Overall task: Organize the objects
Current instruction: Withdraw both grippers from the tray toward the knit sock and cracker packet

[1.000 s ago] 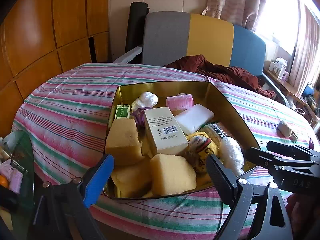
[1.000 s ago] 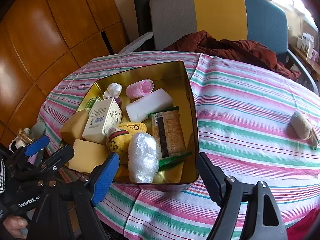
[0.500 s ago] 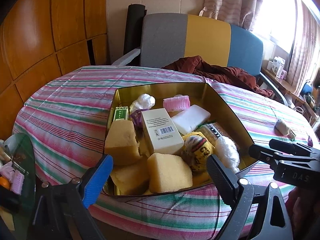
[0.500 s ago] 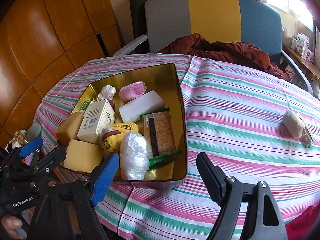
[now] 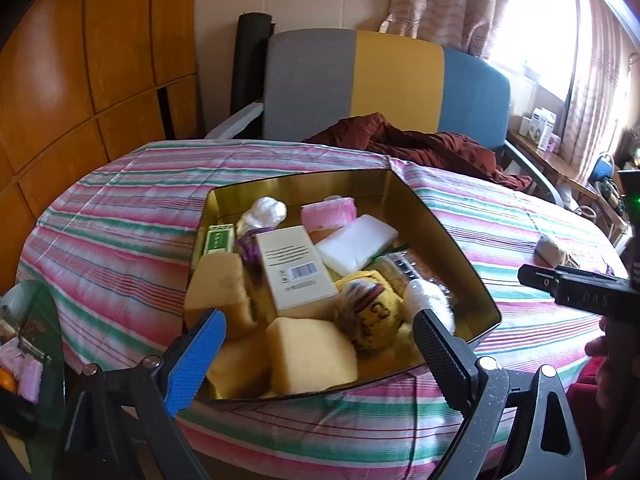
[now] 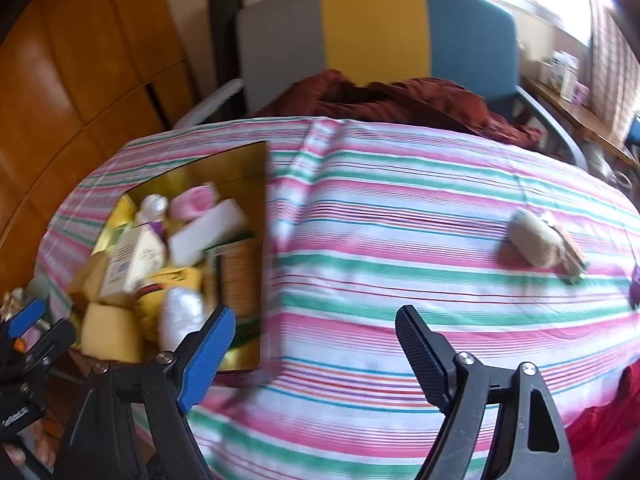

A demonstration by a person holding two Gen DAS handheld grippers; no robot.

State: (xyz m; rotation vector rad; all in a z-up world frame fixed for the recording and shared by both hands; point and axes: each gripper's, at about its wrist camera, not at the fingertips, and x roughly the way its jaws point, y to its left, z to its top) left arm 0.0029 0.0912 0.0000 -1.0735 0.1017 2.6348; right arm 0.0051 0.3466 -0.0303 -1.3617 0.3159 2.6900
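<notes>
Two grippers show, both with their fingers spread wide and nothing between them. The left gripper (image 5: 320, 344) hangs at the near edge of a gold tin box (image 5: 452, 240), its blue pad over the box's near left corner and its black pad by the near right side. The right gripper (image 6: 316, 344) hangs over the bare striped tablecloth (image 6: 400, 216), to the right of the box (image 6: 262, 184), with its blue pad close to the box's near right corner; this view is blurred.

Inside the box lie yellow sponge blocks (image 5: 312, 354) at the near end, a white carton with a barcode (image 5: 294, 270) resting across the middle, and a yellow printed pouch (image 5: 370, 320) just beside it. A white clear-wrapped bundle (image 5: 428, 304) sits against the right wall. Farther back are a white bar (image 5: 358, 244), a pink roll (image 5: 328, 212), a small green packet (image 5: 218, 238) against the left wall and a white crumpled ball (image 5: 264, 212). A packet of crackers (image 6: 236, 276) lies along the right wall.

Out on the cloth, well apart from the box, lies a small beige bundle (image 6: 538, 240), to the right and ahead of the right gripper.

Beyond the table stands a grey, yellow and blue chair (image 5: 396, 92) with a dark red cloth (image 5: 420, 144) heaped on its seat.
</notes>
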